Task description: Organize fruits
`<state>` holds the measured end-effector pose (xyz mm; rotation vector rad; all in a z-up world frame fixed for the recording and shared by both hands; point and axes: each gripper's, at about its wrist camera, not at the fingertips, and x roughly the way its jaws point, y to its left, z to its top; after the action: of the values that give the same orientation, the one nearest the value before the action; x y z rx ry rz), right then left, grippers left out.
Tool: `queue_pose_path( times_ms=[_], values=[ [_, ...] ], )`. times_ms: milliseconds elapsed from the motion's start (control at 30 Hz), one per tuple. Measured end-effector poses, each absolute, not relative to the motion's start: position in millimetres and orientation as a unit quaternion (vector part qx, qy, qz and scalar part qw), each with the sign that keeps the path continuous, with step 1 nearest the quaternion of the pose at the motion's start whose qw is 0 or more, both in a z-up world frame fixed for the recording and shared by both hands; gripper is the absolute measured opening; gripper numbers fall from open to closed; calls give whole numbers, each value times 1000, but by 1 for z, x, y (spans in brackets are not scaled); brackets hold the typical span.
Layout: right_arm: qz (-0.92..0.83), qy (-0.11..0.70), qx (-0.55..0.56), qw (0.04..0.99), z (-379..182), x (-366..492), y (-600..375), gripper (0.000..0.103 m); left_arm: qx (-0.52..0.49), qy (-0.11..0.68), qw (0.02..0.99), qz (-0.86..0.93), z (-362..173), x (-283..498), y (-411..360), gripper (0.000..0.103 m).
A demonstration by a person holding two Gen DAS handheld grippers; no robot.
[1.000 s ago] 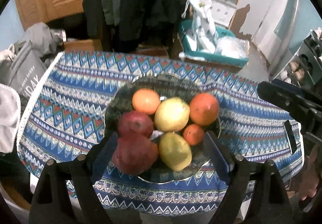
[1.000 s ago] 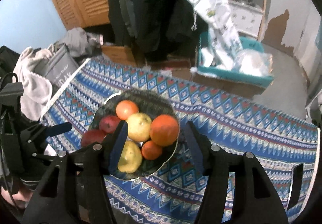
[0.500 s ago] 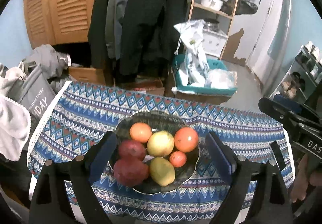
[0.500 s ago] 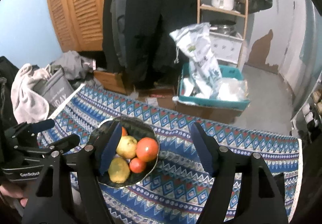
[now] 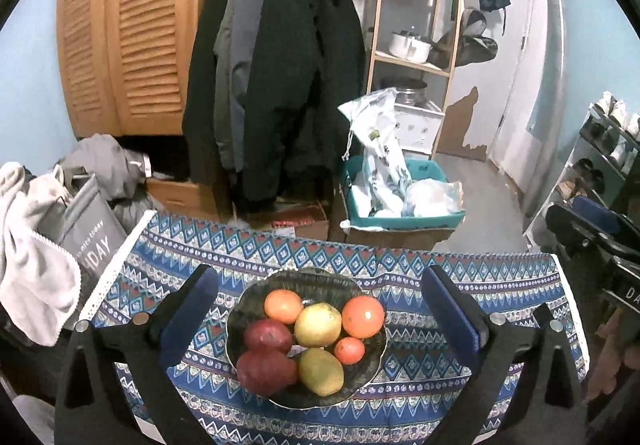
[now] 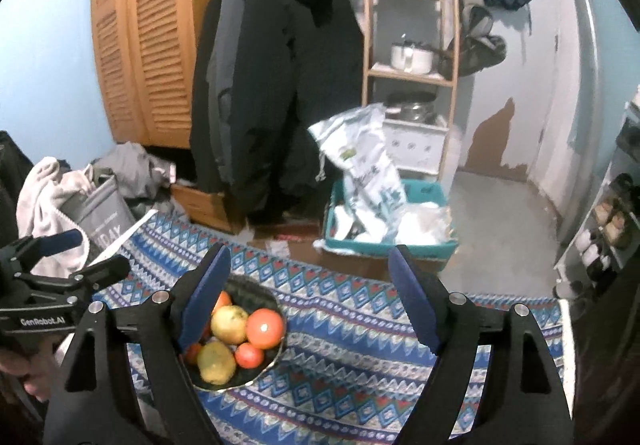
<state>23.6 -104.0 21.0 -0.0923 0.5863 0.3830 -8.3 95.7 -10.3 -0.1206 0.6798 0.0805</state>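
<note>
A dark glass bowl sits on the blue patterned cloth and holds several fruits: oranges, yellow lemons and dark red fruits. My left gripper hangs above and in front of the bowl, its jaws still opening, nothing between them. My right gripper is high over the cloth, right of the bowl; its jaws are also opening and hold nothing. Each gripper shows at the edge of the other's view.
Beyond the table's far edge stand a teal bin with a white bag, a cardboard box, hanging dark coats and a wooden shelf. A grey bag and towels lie at the left. A shoe rack stands at the right.
Both grippers have risen and pulled back from the bowl, which now looks smaller and lower. Both sets of jaws have spread wider. The fruits have not shifted.
</note>
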Motion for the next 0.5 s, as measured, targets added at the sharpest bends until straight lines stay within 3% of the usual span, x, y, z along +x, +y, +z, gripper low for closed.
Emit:
queue_pose_path(
  times_ms=[500],
  values=[
    [149,255,-49,954,29,15,-137,82,-22,295,954,43,13,-14,73,102]
  ],
)
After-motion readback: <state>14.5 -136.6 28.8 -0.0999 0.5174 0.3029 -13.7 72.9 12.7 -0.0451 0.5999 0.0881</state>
